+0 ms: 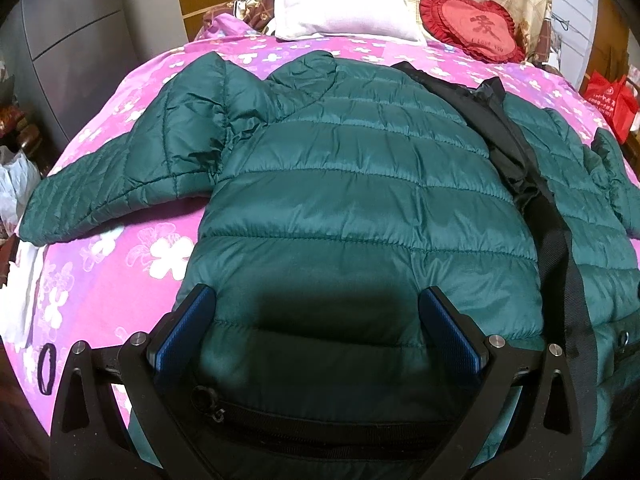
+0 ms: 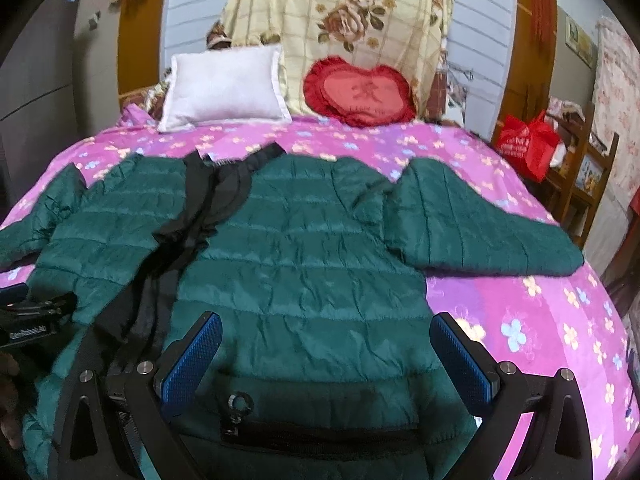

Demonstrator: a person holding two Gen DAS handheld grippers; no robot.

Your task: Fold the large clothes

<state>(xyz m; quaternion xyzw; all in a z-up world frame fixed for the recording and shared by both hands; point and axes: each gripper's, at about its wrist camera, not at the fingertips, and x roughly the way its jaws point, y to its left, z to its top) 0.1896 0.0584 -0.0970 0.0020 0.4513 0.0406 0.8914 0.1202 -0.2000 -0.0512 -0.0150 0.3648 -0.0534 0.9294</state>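
Observation:
A dark green quilted puffer jacket lies spread front-up on the pink flowered bed cover, unzipped, with its black lining showing along the opening. One sleeve stretches left in the left wrist view, the other sleeve stretches right in the right wrist view. My left gripper hovers open over the left front panel near the hem. Over the right front panel near the hem, my right gripper is open too. Neither holds fabric.
A white pillow and a red heart cushion lie at the bed's head. A red bag sits on a wooden shelf to the right. A black hair tie lies near the left bed edge. Grey cabinet at left.

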